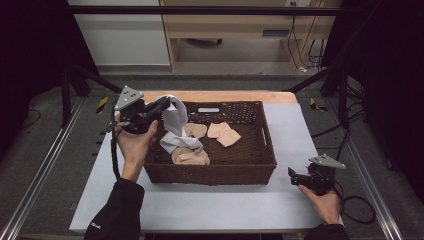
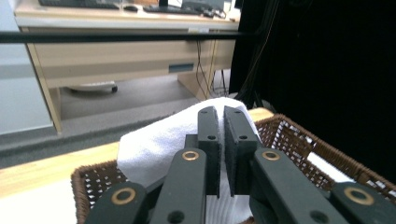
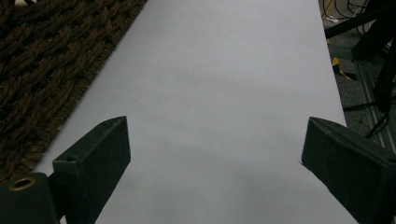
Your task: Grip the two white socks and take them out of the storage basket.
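Towel (image 1: 176,116) hanging lengthwise into basket (image 1: 250,165)

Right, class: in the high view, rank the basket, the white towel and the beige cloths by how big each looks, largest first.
1. Basket, by far the largest.
2. White towel, held up by the left gripper over the basket's left end.
3. Beige cloths, each smaller than the towel; among themselves they look alike, so I would not rank them.

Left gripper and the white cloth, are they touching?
Touching. In the left gripper view the left gripper has its fingers closed on the white cloth.
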Demonstrator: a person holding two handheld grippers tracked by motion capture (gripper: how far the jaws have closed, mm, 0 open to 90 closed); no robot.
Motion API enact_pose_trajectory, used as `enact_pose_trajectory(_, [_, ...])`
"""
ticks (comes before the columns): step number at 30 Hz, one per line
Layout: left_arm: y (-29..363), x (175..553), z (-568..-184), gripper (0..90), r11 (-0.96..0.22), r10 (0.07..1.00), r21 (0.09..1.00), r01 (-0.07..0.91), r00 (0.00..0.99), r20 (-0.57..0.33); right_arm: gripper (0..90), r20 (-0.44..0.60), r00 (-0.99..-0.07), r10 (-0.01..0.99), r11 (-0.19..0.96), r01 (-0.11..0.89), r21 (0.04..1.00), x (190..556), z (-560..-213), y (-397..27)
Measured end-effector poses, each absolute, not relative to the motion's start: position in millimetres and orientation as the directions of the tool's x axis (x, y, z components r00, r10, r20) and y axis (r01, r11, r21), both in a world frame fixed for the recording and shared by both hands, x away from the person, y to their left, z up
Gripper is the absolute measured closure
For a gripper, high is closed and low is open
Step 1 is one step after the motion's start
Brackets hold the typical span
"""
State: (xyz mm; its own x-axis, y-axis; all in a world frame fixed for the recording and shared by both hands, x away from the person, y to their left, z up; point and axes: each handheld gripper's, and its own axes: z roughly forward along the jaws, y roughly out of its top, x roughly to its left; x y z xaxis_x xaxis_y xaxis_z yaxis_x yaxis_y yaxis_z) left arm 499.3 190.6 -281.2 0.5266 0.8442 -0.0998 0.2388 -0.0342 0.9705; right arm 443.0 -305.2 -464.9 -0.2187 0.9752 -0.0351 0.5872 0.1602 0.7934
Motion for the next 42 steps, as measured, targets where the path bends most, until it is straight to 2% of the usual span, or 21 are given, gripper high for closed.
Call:
enact_pose_trajectory(9, [214.2, 480.6, -262.2, 85.2, 0.013, 0.845, 0.979, 0.202, 0.521, -0.118, 8.3, -0.036, -0.219, 0.975, 0.161, 0.587, 0.794, 442.7, -464.7, -305.4])
enact_pose_trajectory(22, [258.0, 457.2, -262.2, 85.1, 0.05, 0.877, 0.984, 0.173, 0.463, -0.126, 8.3, -0.036, -0.219, 0.975, 0.161, 0.588, 0.793, 442.5, -464.7, -305.3])
enact_pose_trajectory(32, [300.3, 442.7, -280.2, 85.0, 0.093, 0.905, 0.979, 0.182, 0.394, -0.159, 8.3, -0.037, -0.219, 0.975, 0.162, 0.584, 0.795, 442.3, -464.6, -305.5])
enact_pose_trajectory(42, [333.7, 451.0, -321.6, 84.9, 0.113, 0.933, 0.954, 0.278, 0.3, -0.198, 8.3, -0.037, -0.219, 0.975, 0.161, 0.586, 0.794, 442.2, -464.8, -305.0])
